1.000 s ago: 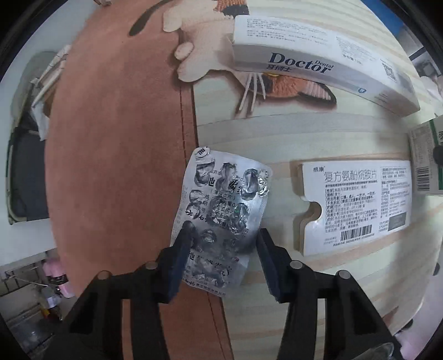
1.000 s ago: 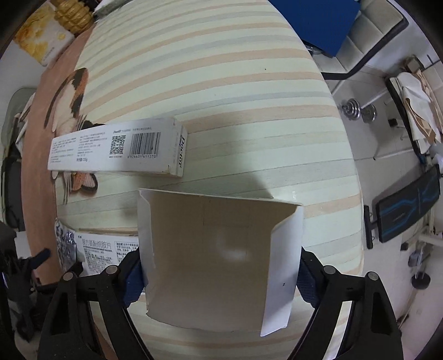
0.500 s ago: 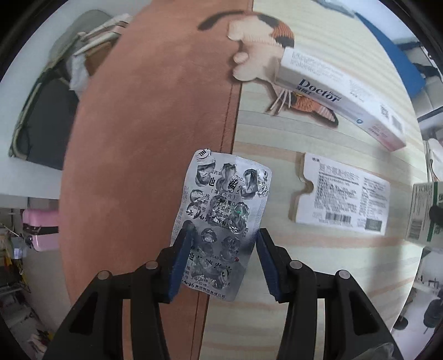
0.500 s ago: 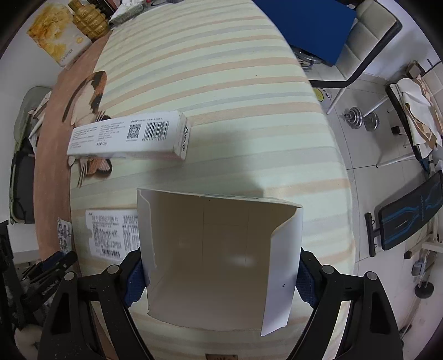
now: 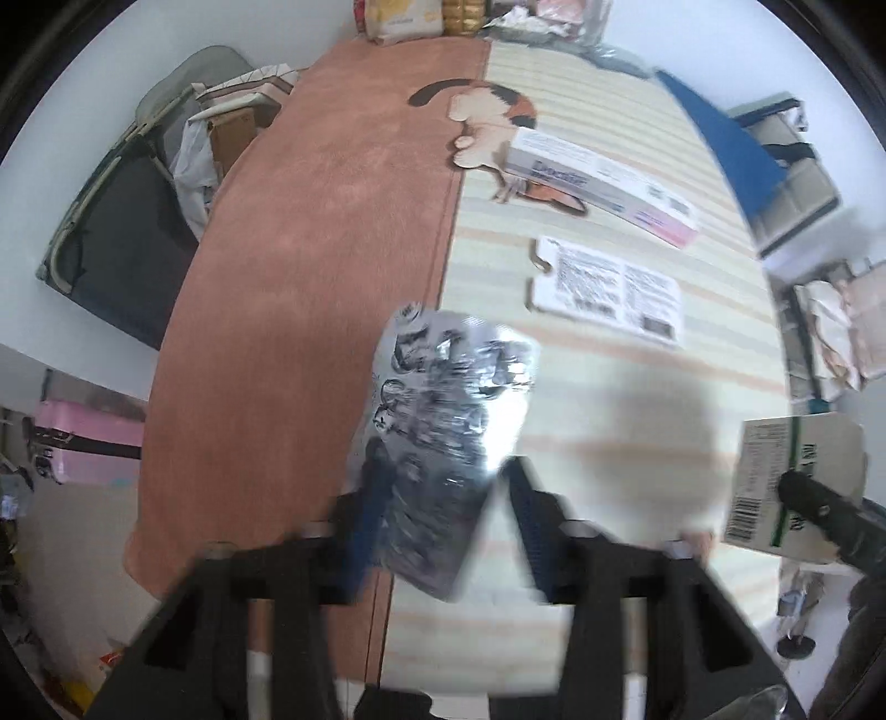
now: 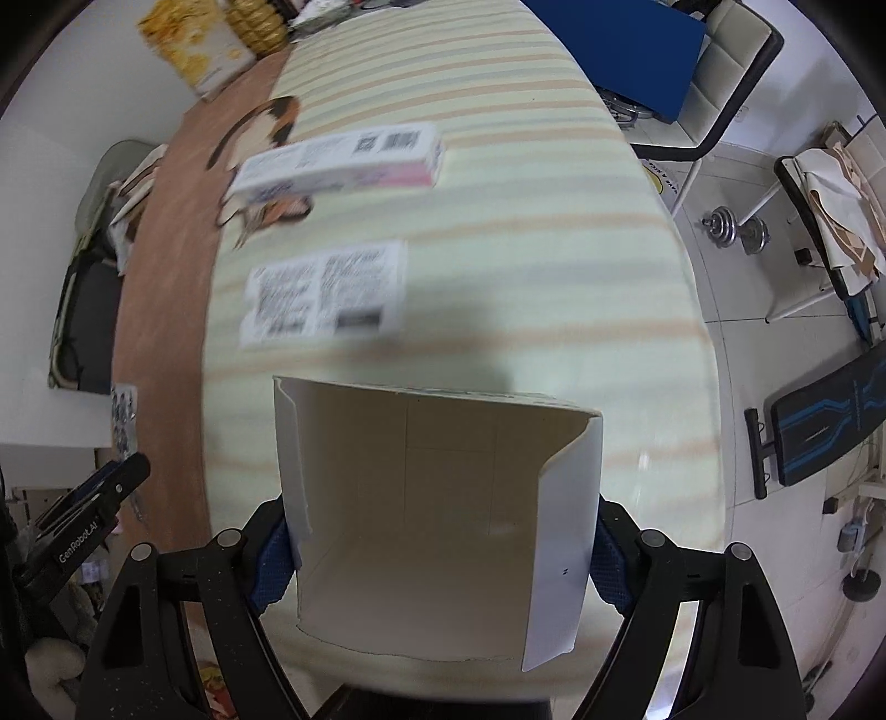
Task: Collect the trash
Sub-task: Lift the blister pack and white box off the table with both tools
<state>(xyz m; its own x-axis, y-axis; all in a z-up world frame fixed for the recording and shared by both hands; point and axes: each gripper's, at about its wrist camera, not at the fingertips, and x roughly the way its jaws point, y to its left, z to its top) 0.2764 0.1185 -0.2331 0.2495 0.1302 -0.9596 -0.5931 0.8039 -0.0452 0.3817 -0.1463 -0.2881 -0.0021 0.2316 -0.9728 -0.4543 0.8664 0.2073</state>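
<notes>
My left gripper (image 5: 443, 498) is shut on a crumpled silver blister pack (image 5: 448, 421) and holds it above the table. My right gripper (image 6: 440, 548) is shut on an opened white cardboard box (image 6: 437, 520), its inside facing the camera. That box also shows at the right edge of the left wrist view (image 5: 797, 487). A flat medicine box (image 5: 606, 291) and a long toothpaste box (image 5: 601, 183) lie on the striped tablecloth; both also show in the right wrist view (image 6: 326, 293) (image 6: 343, 166). The left gripper and pack show at the left of the right wrist view (image 6: 124, 415).
The table has a brown cloth strip (image 5: 310, 277) on the left and a cat drawing (image 5: 493, 116). Snack bags (image 6: 194, 50) stand at the far end. A chair (image 6: 731, 83), dumbbell (image 6: 736, 227) and weight bench (image 6: 819, 421) are on the floor to the right.
Both grippers have risen and pulled back from the table with their items still held. The boxes on the table look smaller and farther. The left view is now motion-blurred.
</notes>
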